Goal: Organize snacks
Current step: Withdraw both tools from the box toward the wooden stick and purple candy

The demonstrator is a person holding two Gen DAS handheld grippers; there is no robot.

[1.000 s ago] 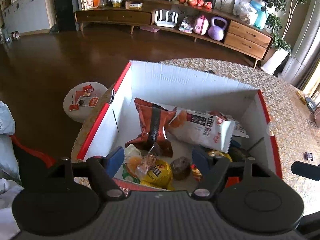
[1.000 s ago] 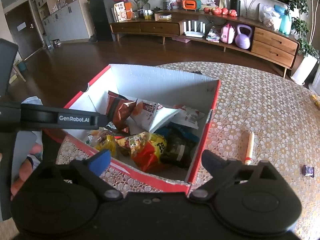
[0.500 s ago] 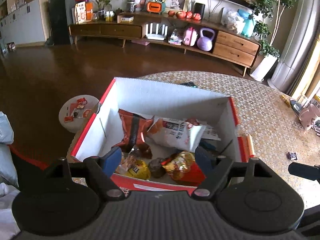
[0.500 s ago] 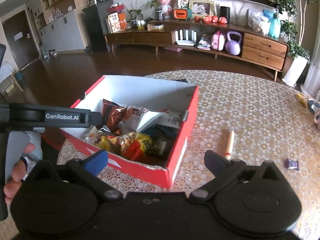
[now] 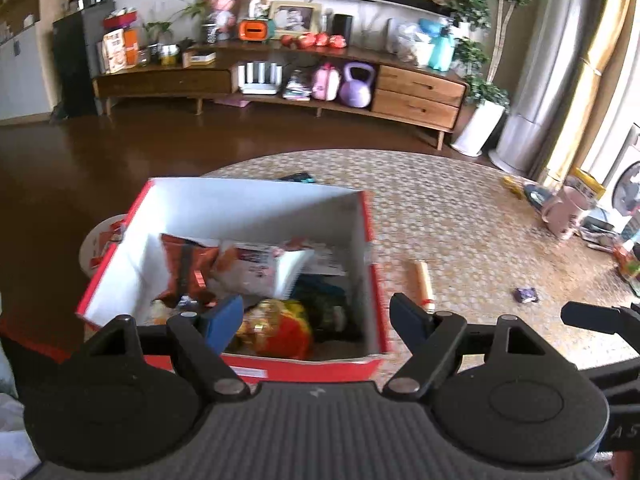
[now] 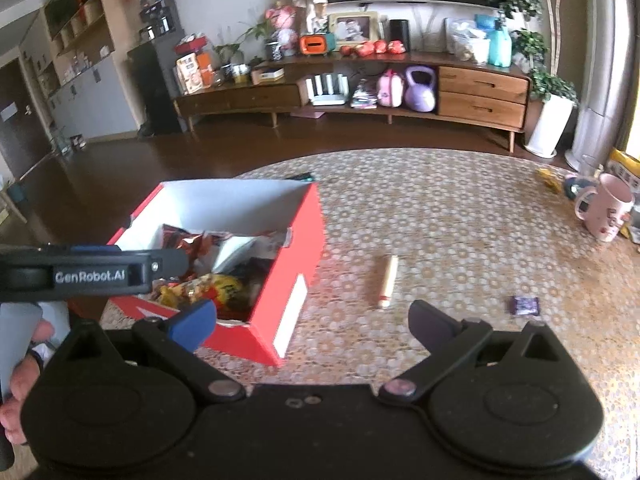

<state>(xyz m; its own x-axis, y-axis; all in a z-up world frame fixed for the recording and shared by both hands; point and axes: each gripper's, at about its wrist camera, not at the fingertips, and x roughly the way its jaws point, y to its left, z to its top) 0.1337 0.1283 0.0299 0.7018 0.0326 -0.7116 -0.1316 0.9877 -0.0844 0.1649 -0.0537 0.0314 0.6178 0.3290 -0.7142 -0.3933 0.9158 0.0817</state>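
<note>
The open red cardboard box with white inner walls (image 6: 280,280) sits at the left edge of the round bench with the patterned cloth (image 6: 460,240), one corner toward the near rim. Inside lie crumpled snack packets: a dark red foil bag (image 5: 184,268) leaning on the left wall, a white printed pouch (image 5: 260,268) across the middle, and a yellow-and-red wrapper (image 5: 280,324) near the front wall. Darker packets beside these are blurred and partly hidden by the box wall, so their kind cannot be told. On the cloth just right of the box lies a slim cream-coloured stick snack (image 6: 387,282), and farther right a small purple wrapped sweet (image 6: 525,305). A pink mug (image 6: 604,208) stands at the far right edge, cut off by other clutter.

The left gripper (image 5: 318,320) hangs over the front right corner of the box, its jaws spread wide and holding nothing. The right gripper (image 6: 312,320) hovers above the cloth beside the box, jaws likewise wide apart and empty.
</note>
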